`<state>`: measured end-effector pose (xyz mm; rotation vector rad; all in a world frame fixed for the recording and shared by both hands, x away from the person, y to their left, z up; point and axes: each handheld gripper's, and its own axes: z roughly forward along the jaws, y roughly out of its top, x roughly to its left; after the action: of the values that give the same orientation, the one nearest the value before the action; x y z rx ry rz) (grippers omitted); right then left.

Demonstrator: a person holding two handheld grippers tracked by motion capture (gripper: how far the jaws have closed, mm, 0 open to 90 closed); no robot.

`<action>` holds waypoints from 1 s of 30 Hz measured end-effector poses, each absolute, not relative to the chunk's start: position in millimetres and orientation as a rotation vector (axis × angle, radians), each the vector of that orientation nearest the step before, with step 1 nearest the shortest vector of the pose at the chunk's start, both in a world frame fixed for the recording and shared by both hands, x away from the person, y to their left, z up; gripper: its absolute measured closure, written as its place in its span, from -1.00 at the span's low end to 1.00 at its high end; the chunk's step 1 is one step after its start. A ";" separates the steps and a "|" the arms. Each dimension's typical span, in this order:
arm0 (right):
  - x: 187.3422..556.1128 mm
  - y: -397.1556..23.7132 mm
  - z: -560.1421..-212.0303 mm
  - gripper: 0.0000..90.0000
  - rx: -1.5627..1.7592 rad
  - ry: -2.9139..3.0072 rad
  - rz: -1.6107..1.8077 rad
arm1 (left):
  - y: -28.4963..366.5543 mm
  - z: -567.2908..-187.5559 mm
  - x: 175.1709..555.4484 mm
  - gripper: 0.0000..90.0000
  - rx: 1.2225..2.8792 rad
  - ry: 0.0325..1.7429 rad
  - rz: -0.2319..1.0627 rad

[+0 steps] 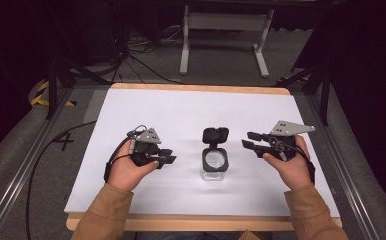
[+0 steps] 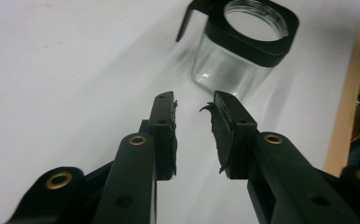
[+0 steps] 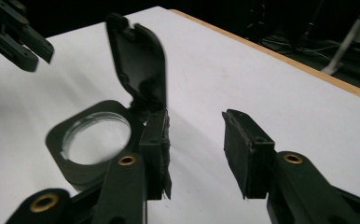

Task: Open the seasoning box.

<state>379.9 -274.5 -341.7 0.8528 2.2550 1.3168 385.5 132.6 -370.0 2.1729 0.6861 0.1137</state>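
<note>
**Two Grippers Flank an Opened Jar at Mid-Table**

Two hand-held grippers sit either side of a small glass jar (image 1: 214, 165) on the white table (image 1: 131, 110), each with its jaws apart and nothing between them. The jar stands upright near the middle of the table, its square black collar framing a round open mouth, and its hinged black lid (image 1: 215, 135) is flipped up and back on the far side, away from the person. That position leaves the mouth fully exposed from above, which reads as the point of the work in hand.

The left gripper (image 1: 168, 159) rests in the person's left hand, just left of the jar and pointing toward it; in the left gripper view its worn black pads (image 2: 166, 135) stand parted, with bare table between them and the jar just beyond the tips. The right gripper (image 1: 247, 140) aims inward from the other side. In the right gripper view, one jaw sits just in front of the raised lid and the jar's collar; whether it touches them cannot be told.

With neither tool holding anything, the jar appears to stand unaided, its lid staying up on its own hinge.
</note>
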 end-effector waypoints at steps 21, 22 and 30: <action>407.6 -354.1 -374.0 0.08 1.156 2.147 1.155 | 178.1 -401.5 416.5 0.18 2.168 0.830 0.220; 411.3 -359.5 -380.3 0.06 1.175 2.154 1.138 | 181.1 -406.0 419.2 0.16 2.175 0.840 0.229; 420.9 -373.2 -402.9 0.02 1.248 2.167 1.023 | 187.5 -424.0 428.0 0.08 2.172 0.887 0.219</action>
<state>420.9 -373.2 -402.9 1.2476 2.1667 1.0232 428.0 187.5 -424.0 2.1717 0.8872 0.2193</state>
